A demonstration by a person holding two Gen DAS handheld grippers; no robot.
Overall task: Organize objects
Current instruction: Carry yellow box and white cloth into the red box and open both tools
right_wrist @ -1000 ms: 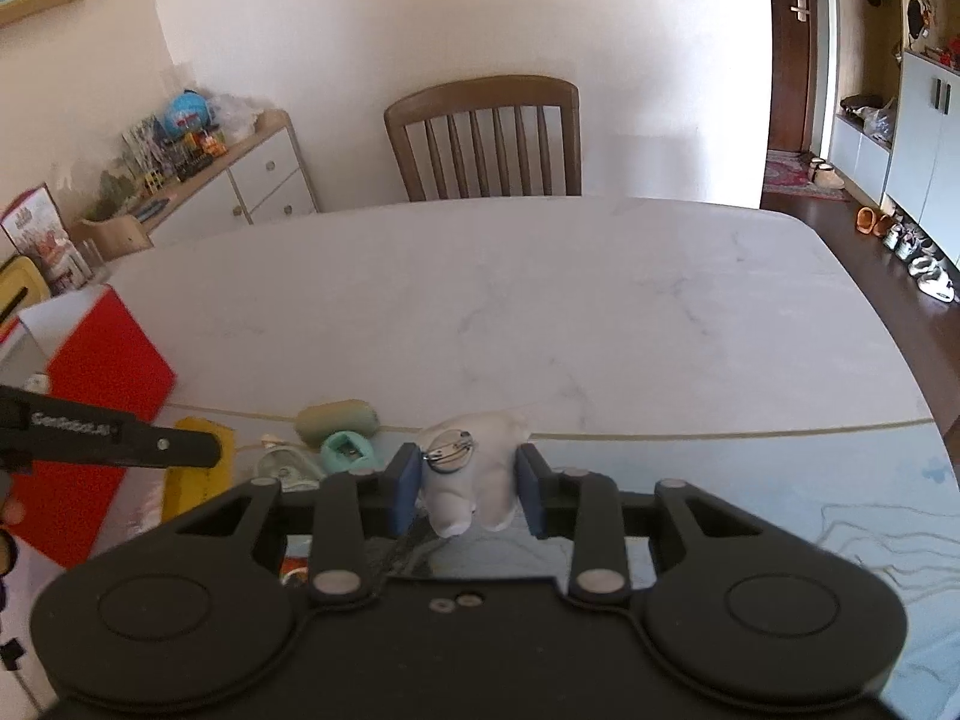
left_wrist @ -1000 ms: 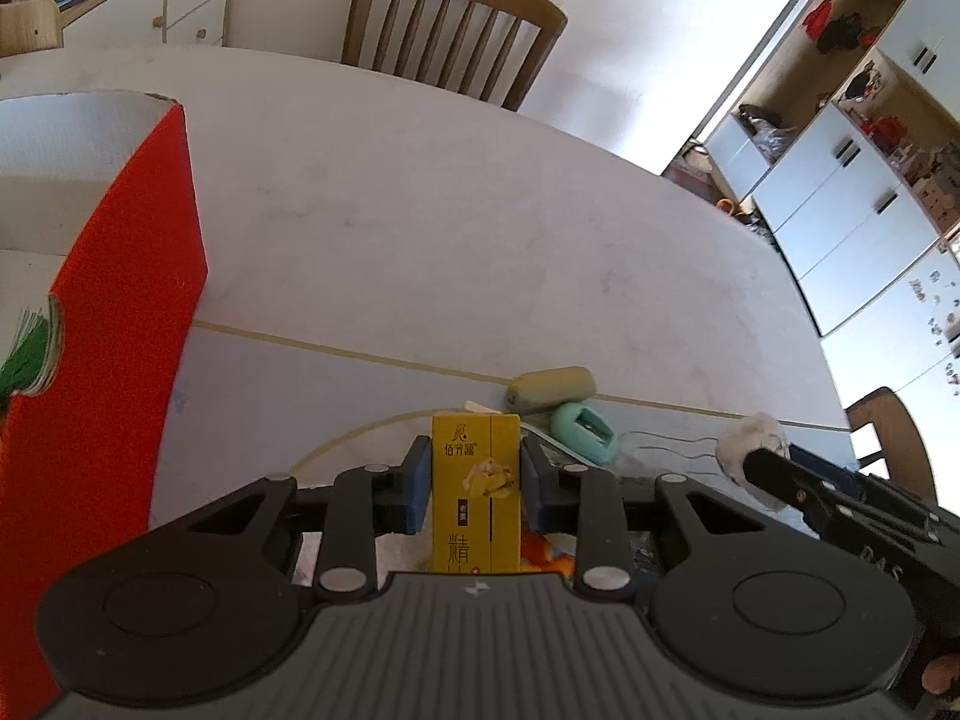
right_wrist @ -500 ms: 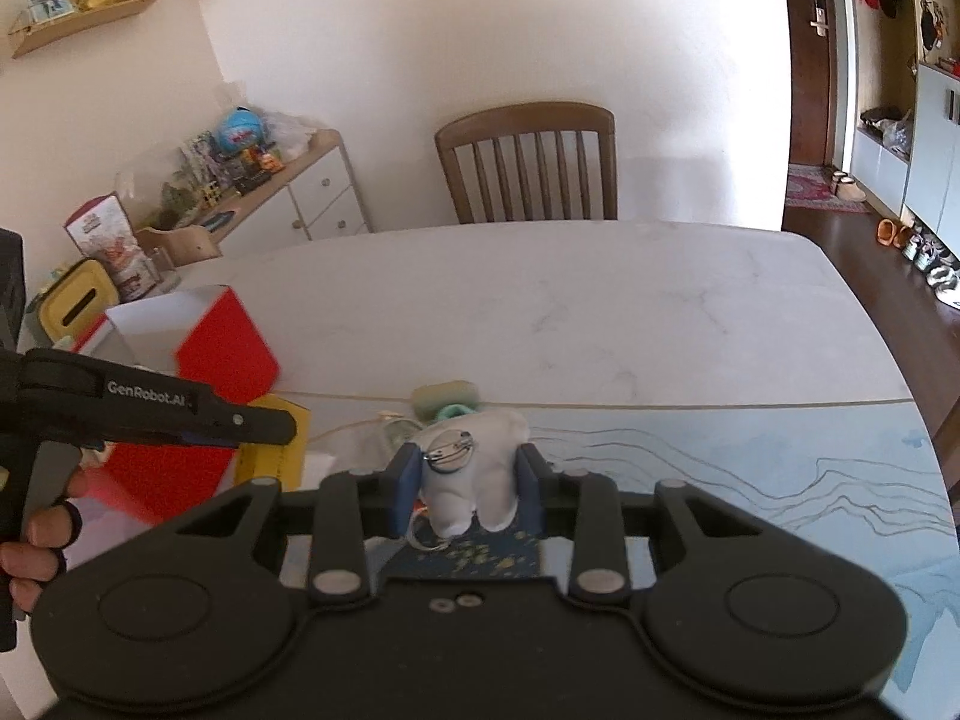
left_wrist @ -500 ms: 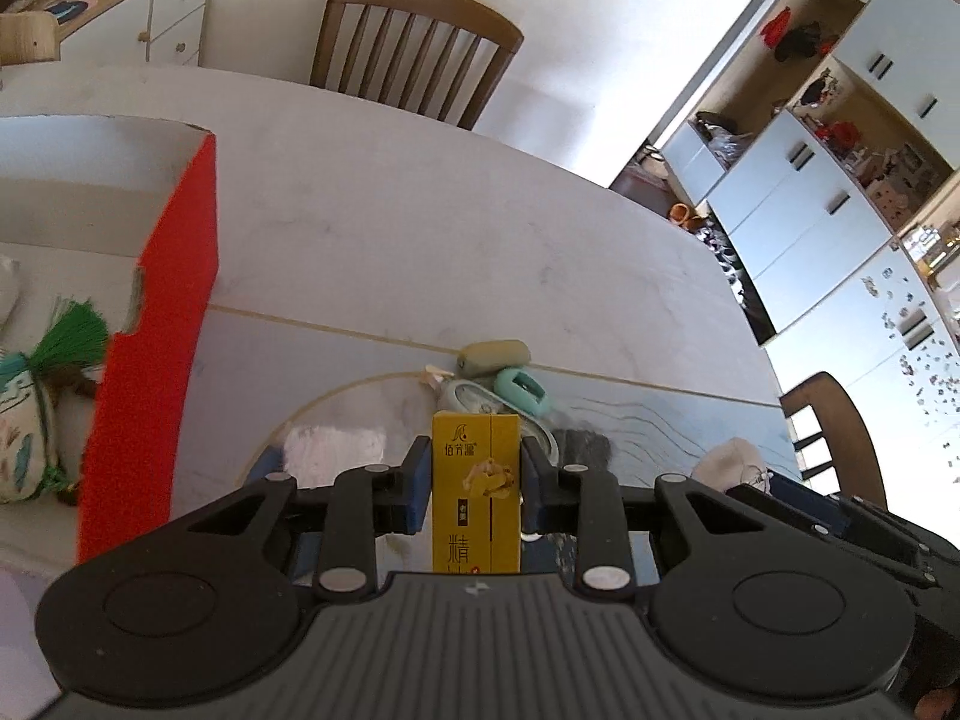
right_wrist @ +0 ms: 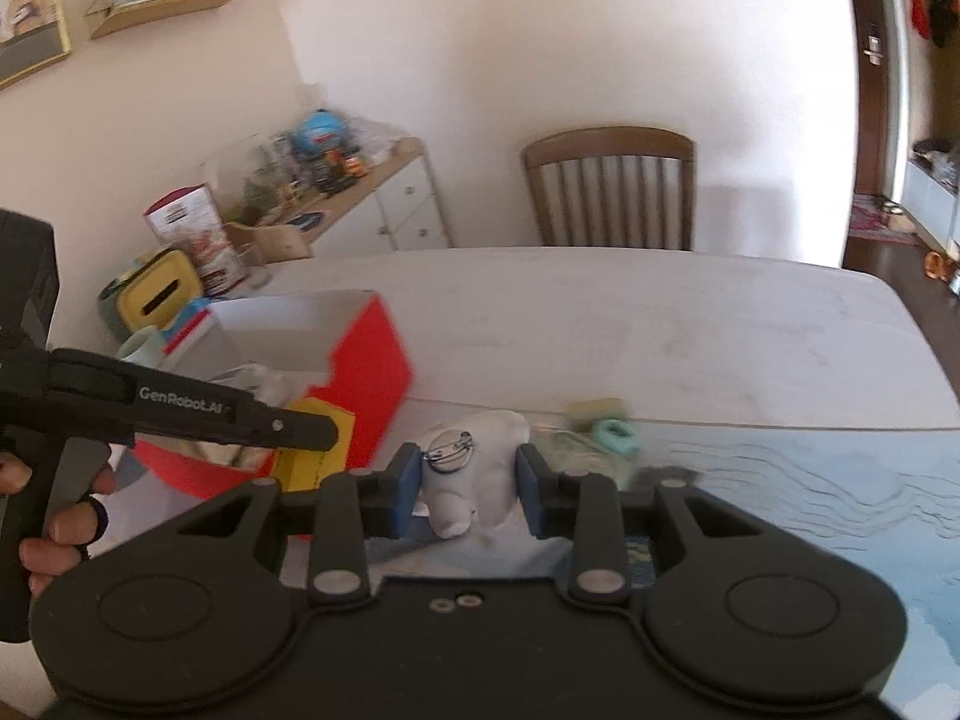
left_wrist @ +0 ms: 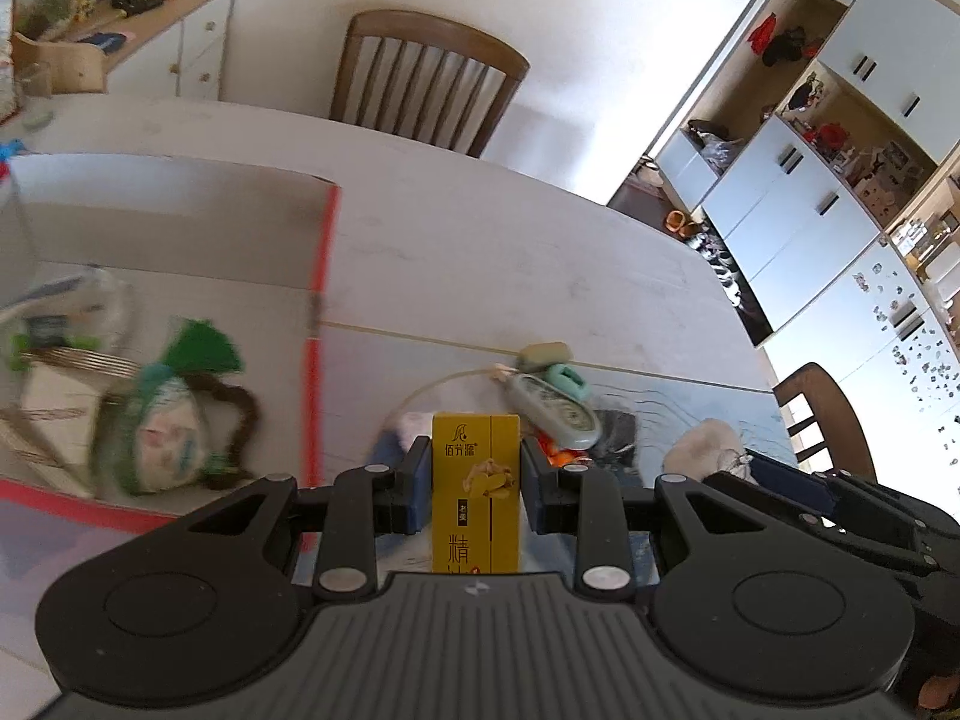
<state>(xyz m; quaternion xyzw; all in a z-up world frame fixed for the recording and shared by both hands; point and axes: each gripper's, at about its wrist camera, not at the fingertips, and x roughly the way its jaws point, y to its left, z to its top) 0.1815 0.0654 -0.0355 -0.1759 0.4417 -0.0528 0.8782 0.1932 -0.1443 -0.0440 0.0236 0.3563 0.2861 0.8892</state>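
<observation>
My left gripper (left_wrist: 476, 468) is shut on a yellow carton (left_wrist: 476, 486) and holds it above the table, just right of the red box (left_wrist: 321, 276). The box holds a green tasselled pouch (left_wrist: 168, 426) and other items. My right gripper (right_wrist: 468, 486) is shut on a white plush toy (right_wrist: 480, 474) with a round metal badge (right_wrist: 447, 450). In the right wrist view the left gripper (right_wrist: 324, 429) with the carton (right_wrist: 312, 450) hangs at the red box's (right_wrist: 372, 384) near corner.
On the blue mat (left_wrist: 660, 420) lie a teal clip (left_wrist: 567, 381), an olive block (left_wrist: 543, 354) and an oval case (left_wrist: 552, 411). A wooden chair (left_wrist: 420, 96) stands behind the table. A sideboard (right_wrist: 384, 204) with clutter is at the left wall.
Both grippers have risen and moved left toward the red box, each still holding its object. The inside of the box has come into the left wrist view.
</observation>
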